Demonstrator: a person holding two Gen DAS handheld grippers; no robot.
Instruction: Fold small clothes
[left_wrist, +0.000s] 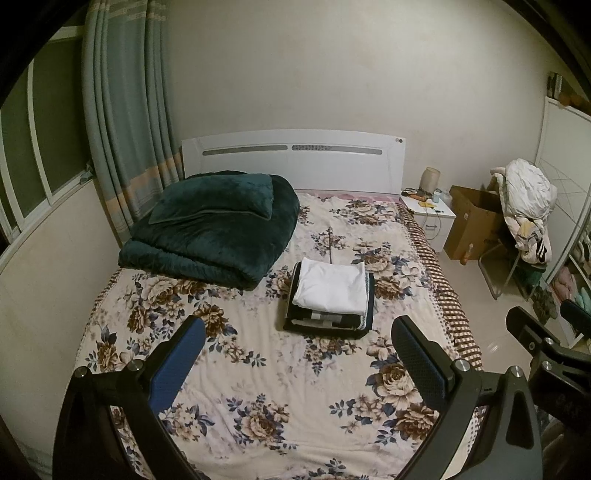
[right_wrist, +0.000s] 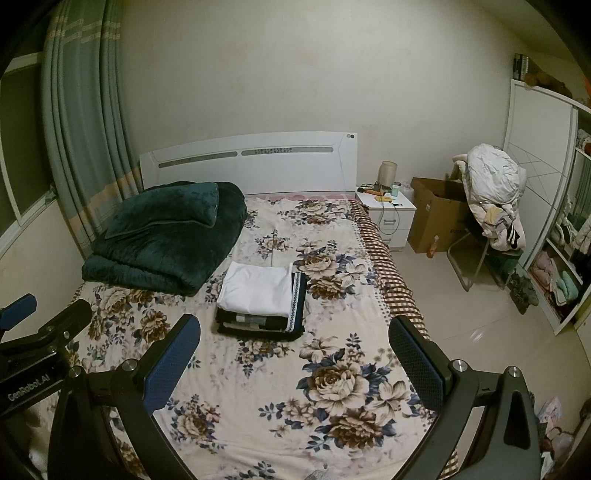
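A folded white garment (left_wrist: 330, 286) lies on top of a stack of folded dark clothes (left_wrist: 325, 320) in the middle of the bed (left_wrist: 258, 387). The white garment (right_wrist: 256, 290) and dark stack (right_wrist: 258, 325) also show in the right wrist view. My left gripper (left_wrist: 297, 354) is open and empty, held above the bed short of the stack. My right gripper (right_wrist: 293, 354) is open and empty, also short of the stack. The right gripper's fingers (left_wrist: 532, 332) show at the right edge of the left view; the left gripper's fingers (right_wrist: 55, 321) show at the left of the right view.
A folded dark green quilt (left_wrist: 210, 229) with a pillow lies at the head of the bed on the left. A white nightstand (right_wrist: 388, 214), a cardboard box (right_wrist: 439, 214), a chair heaped with clothes (right_wrist: 491, 199) and an open wardrobe (right_wrist: 554, 236) stand right of the bed.
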